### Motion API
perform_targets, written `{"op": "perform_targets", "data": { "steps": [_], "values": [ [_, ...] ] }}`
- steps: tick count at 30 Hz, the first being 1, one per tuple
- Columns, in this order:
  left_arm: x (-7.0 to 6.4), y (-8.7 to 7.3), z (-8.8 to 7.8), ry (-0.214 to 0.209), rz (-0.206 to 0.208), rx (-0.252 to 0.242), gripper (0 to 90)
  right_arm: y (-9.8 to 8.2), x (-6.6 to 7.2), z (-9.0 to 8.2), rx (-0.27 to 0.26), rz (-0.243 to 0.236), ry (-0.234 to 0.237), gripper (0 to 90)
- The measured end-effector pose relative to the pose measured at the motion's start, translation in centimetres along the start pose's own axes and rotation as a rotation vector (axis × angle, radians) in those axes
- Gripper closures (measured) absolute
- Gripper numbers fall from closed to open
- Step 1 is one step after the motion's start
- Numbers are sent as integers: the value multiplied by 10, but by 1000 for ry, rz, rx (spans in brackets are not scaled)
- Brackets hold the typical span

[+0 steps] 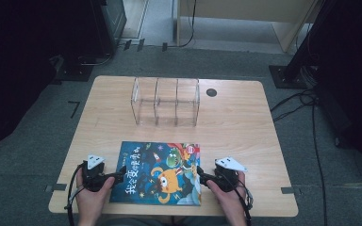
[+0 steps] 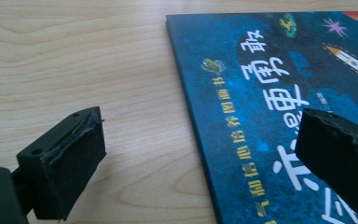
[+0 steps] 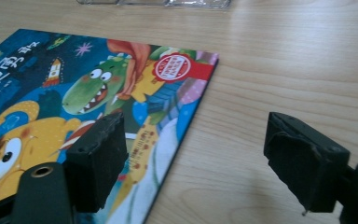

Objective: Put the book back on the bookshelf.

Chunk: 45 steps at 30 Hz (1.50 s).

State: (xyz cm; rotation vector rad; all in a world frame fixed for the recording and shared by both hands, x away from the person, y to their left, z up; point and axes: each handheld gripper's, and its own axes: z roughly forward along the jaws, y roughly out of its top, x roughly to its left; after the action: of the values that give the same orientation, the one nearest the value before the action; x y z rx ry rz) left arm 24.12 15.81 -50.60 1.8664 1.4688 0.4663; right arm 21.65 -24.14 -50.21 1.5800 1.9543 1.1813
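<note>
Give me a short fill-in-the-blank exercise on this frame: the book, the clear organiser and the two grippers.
1. The blue picture book lies flat on the pale ______ table.
2. The clear acrylic organiser behind the book has ______ compartments.
3. The left gripper and the right gripper each straddle one side edge of the book with jaws ______.
4. In the high view, the round black hole in the tabletop lies to the ______ of the organiser.

Missing words: wooden; three; open; right
</note>
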Motion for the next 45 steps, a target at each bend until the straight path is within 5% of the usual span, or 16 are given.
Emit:
{"op": "perform_targets", "data": {
  "steps": [8, 12, 14, 16, 19, 23, 27, 32, 34, 38, 45],
  "values": [
    [-12, -2, 3, -12, 29, 25, 76, -1, 16, 14, 37, 76, 0, 436],
    [-16, -4, 7, -14, 38, 48, 77, -3, 17, 19, 50, 90, -22, 496],
    [-18, -6, 9, -2, 54, 49, 78, -4, 12, 22, 47, 143, 3, 545],
    [-20, -6, 8, -2, 64, 44, 84, -5, 10, 23, 45, 146, 7, 581],
    [-20, -7, 7, -19, 63, 24, 215, -7, 11, 25, 51, 111, -9, 634],
    [-22, -7, 7, -36, 68, 27, 235, -9, 11, 24, 27, 123, -25, 666],
    [-26, -8, 7, -47, 78, 28, 235, -10, 11, 24, 39, 204, 15, 705],
    [-22, -8, 6, -58, 73, 26, 278, -10, 8, 24, 45, 245, 37, 735],
    [-19, -7, 5, -57, 62, 19, 348, -11, 1, 23, 47, 348, 81, 739],
    [-15, -7, 5, -70, 34, 10, 387, -11, -7, 23, 57, 426, 130, 745],
    [-10, -8, 5, -125, -19, -10, 330, -11, -11, 20, 27, 455, 180, 734]
  ]
}}
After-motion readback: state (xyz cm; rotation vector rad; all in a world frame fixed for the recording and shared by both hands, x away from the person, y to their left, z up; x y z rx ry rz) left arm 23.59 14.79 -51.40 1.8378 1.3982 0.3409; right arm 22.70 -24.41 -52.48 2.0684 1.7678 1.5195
